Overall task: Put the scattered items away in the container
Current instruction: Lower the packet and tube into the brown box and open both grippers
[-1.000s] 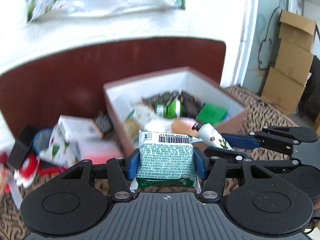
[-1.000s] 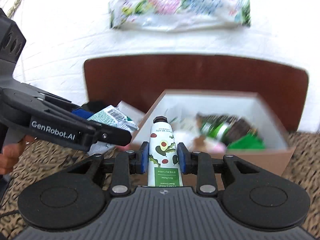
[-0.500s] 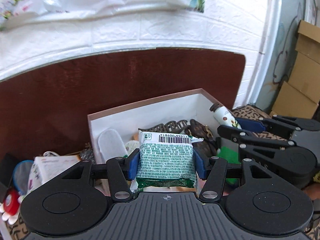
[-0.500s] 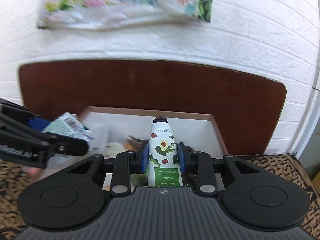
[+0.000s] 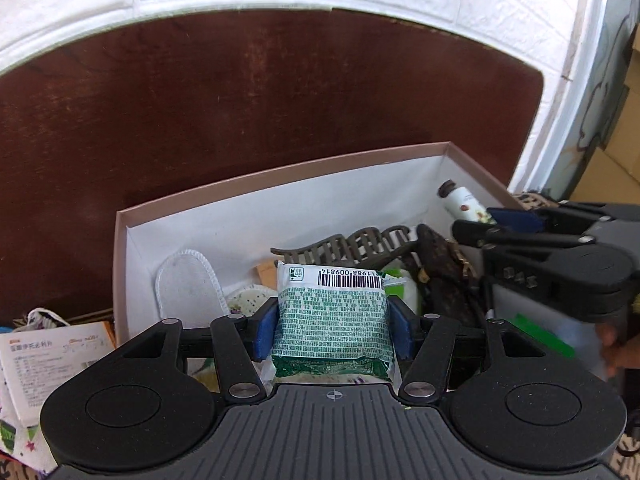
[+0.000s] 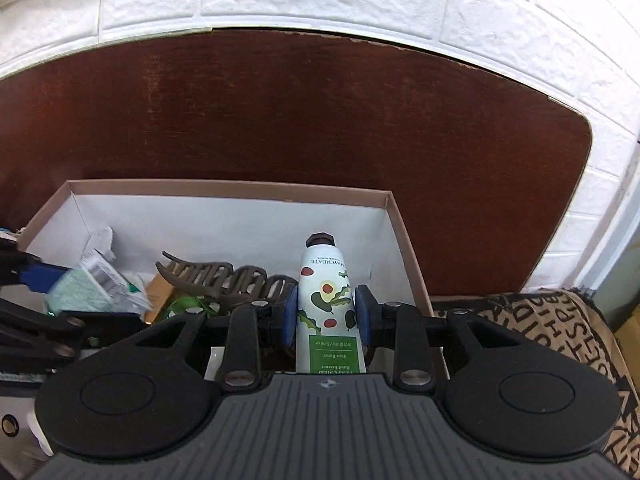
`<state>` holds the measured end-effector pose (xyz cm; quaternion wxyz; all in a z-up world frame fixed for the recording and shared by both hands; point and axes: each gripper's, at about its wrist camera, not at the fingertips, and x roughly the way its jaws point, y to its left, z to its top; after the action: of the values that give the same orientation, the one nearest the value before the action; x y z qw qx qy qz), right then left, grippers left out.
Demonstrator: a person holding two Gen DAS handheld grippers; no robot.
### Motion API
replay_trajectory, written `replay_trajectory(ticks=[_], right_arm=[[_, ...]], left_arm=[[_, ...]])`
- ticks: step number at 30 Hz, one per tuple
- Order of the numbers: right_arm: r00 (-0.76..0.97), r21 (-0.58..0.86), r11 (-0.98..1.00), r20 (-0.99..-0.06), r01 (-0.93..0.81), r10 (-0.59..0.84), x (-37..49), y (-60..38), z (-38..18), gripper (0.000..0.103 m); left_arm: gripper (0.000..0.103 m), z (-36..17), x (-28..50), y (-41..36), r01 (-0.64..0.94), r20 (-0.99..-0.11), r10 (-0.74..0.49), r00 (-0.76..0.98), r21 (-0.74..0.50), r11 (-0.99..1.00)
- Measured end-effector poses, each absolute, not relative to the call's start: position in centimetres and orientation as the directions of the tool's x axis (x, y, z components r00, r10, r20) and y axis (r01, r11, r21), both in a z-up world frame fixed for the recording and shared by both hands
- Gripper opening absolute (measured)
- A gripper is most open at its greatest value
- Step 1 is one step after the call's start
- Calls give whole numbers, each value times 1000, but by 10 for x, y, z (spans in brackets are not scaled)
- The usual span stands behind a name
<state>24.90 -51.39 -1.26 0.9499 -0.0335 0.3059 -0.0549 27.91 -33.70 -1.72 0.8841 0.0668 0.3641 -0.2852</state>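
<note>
A white-lined cardboard box (image 5: 280, 176) stands against a dark wooden board and holds several items. My left gripper (image 5: 333, 328) hangs over the box's near left part with a green barcoded packet (image 5: 332, 308) between its blue pads. Its jaws are opening, and the pads still touch the packet's sides. My right gripper (image 6: 327, 316) is shut on a white hand-cream tube (image 6: 326, 280) with its dark cap pointing forward, over the right end of the box (image 6: 224, 188). The left wrist view shows the tube (image 5: 464, 204) at the box's right wall.
In the box lie a brown hair claw (image 5: 352, 244), a white slipper (image 5: 186, 288), a brown patterned pouch (image 5: 444, 272) and a green item (image 5: 540, 336). A printed white carton (image 5: 40, 364) lies outside on the left. A patterned blanket (image 6: 560, 340) covers the surface on the right.
Both grippers have moved forward with their loads, from in front of the box to over its inside. The box now fills the lower part of both views.
</note>
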Motion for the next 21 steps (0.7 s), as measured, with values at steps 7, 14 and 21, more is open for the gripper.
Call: replay_trajectory(ticks=[7,14,21], right_arm=[[833,-126,987,-533,95,-148,236,-509,-9,79],[856,-105,988,-494,116,-153,209,-500,-2,99],[855,-96,987,-493,131,-161,188,-495,1,102]], left_arm=[[92,-14,275,-334,558,-660,-474,583,-99,824],[102,0,244,-326,582,-589,-467,660,8,813],[102,8,222,-316,547,-568,-439,696,25,837]])
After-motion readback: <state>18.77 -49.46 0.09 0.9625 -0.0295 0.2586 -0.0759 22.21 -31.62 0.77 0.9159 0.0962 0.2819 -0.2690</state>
